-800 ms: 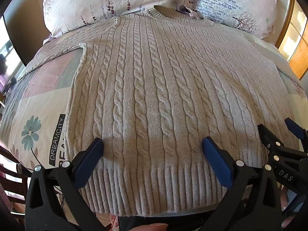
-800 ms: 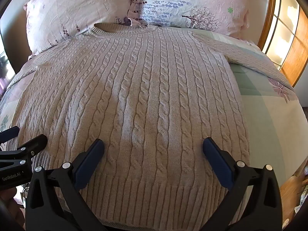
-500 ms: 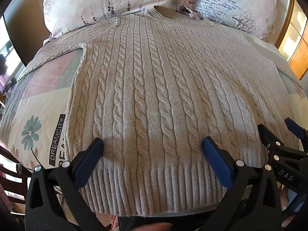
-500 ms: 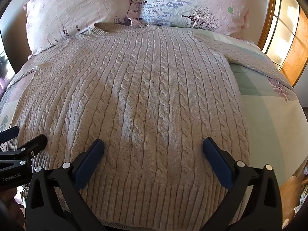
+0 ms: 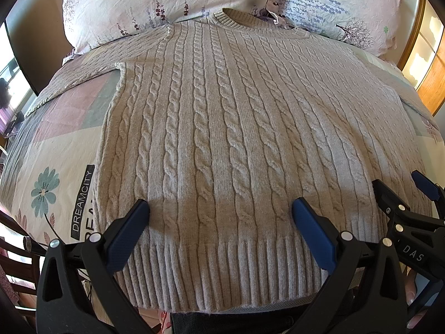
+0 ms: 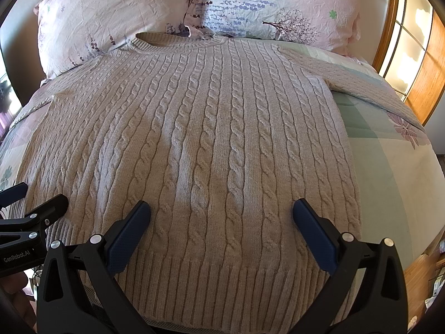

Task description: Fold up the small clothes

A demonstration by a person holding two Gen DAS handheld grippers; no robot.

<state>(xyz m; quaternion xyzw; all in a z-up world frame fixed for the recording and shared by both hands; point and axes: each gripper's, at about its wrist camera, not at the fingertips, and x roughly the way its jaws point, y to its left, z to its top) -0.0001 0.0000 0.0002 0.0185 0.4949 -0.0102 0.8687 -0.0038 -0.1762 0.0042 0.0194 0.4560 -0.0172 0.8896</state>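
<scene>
Nothing shifted since the earlier frames: same hover, same framing in both wrist views. Left gripper (image 5: 219,217) spread wide, nothing between its blue pads, poised over the ribbed hem (image 5: 222,272) toward the left part of the cable-knit sweater (image 5: 222,128). Right gripper (image 6: 221,217) likewise splayed wide and holding nothing, above the right part of the same hem. Whether the pads touch the knit cannot be told. Sweater laid flat, front up, on the patterned bedspread (image 5: 55,150), collar (image 5: 236,19) up against the two floral pillows (image 6: 111,14), both sleeves stretched out sideways; left sleeve (image 5: 89,69) runs off toward the bed's edge, right sleeve (image 6: 361,83) toward the wooden window frame (image 6: 389,33).

Step in hand, by the look of it: the very start, garment smoothed and no fold made yet. Next move probably calls for choosing grip points, either both hem corners to lift the bottom up toward the collar, or a sleeve brought in across the body first. Thick knit; a deep bite needed so the layers lift together and do not slip from the pads.
</scene>
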